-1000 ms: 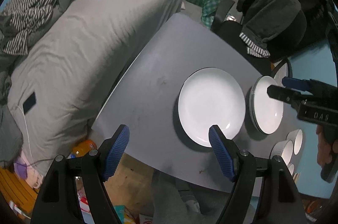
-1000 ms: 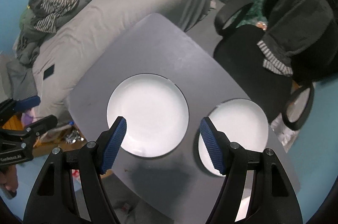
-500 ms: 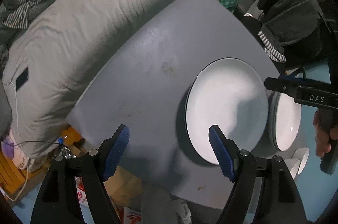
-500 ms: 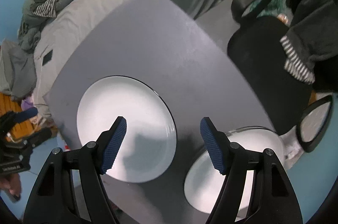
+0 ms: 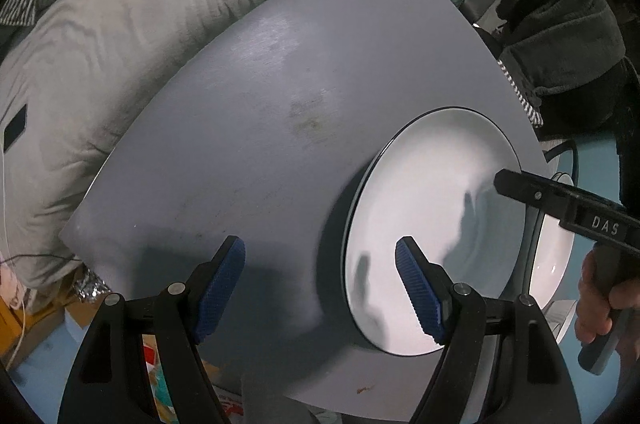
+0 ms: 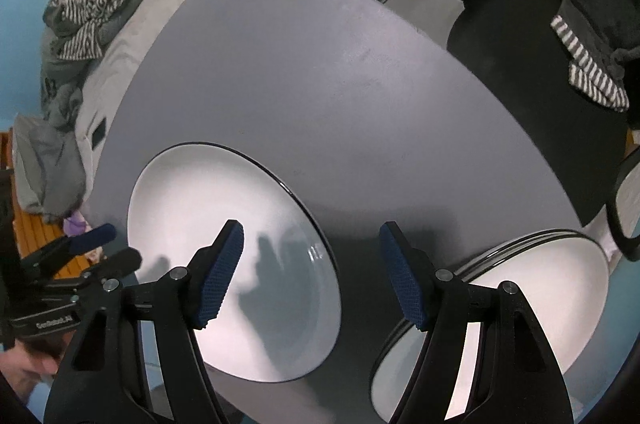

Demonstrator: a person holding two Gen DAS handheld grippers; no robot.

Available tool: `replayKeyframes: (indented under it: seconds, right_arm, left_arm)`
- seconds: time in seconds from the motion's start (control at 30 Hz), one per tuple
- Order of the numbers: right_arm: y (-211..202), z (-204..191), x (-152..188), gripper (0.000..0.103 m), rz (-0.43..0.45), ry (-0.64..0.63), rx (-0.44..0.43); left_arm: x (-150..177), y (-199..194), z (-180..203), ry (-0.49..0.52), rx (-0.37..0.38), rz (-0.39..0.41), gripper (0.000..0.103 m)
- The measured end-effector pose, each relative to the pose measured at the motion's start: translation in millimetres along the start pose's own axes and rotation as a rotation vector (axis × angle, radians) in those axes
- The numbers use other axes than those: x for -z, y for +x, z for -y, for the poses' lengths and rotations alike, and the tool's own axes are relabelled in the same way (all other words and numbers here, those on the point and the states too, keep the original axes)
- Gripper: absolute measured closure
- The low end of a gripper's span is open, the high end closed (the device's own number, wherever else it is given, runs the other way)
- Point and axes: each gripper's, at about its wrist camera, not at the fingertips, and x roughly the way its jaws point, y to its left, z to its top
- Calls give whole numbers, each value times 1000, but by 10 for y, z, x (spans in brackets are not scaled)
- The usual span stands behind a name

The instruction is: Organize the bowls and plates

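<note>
From my left hand-held gripper [image 5: 320, 288], jaws spread wide and holding nothing, the grey worktop [image 5: 280, 104] now fills far more of the view than a second ago; I have come down close. The bed [image 5: 120, 24] lies to its left. The single white plate [image 5: 432, 224] sits on the worktop under my right blue pad, larger than before. Moving right, my right hand-held gripper [image 6: 312, 272] is also spread and empty, lower than earlier, its left pad over that plate [image 6: 224, 224]. The plate stack [image 6: 540, 288] rests at the worktop's right edge, just beside it, apart from the single plate. The black chair [image 6: 520, 64] stands beyond.
</note>
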Motion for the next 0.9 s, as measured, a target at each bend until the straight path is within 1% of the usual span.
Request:
replayKeyframes:
  seconds: [0.07,0.1,0.13,0.17,0.23,0.27,0.3,0.33,0.4,0.53,0.67,0.73,0.83,0.9]
  right_arm:
    - [26,9,3,32,0,5,3]
    - [43,4,16,33,-3,11,4]
    - [63,9,26,40,-8,16,-2]
    - [86,11,35,44,-16,20,-7]
    - [134,20,55,56,-34,26,-6]
    - [145,10,67,59,-38,21,0]
    - [147,-14,83,62,-34,10,20]
    - [147,-19,78,63,-33,7,26]
    - [135,-23,91,66,-22,14,41]
    - [116,40,110,76,-13,57,45]
    - [142,44,173,80,-41,71,3]
    - [161,-18,210,83,-43,64,-9]
    - [191,-48,254,83,-51,88,-31]
    - [204,-29,303,85,-52,116,-63]
  left_arm:
    - [-23,15,15,10,7,-5,24]
    - [-31,28,22,14,9,-8,24]
    - [-37,32,33,17,11,-9,24]
    - [-49,42,49,23,18,-11,24]
    - [-60,58,67,35,24,-15,24]
    - [-66,69,75,39,21,-20,26]
    - [-67,74,83,42,24,-24,29]
    - [-70,91,97,46,30,-32,32]
    - [-55,107,99,50,33,-45,40]
    - [-32,149,92,69,27,-62,47]
    - [-28,170,89,89,28,-73,55]
    - [-17,167,84,106,34,-85,62]
    - [-11,158,80,139,5,-82,64]
    - [-16,143,44,158,-3,-77,71]
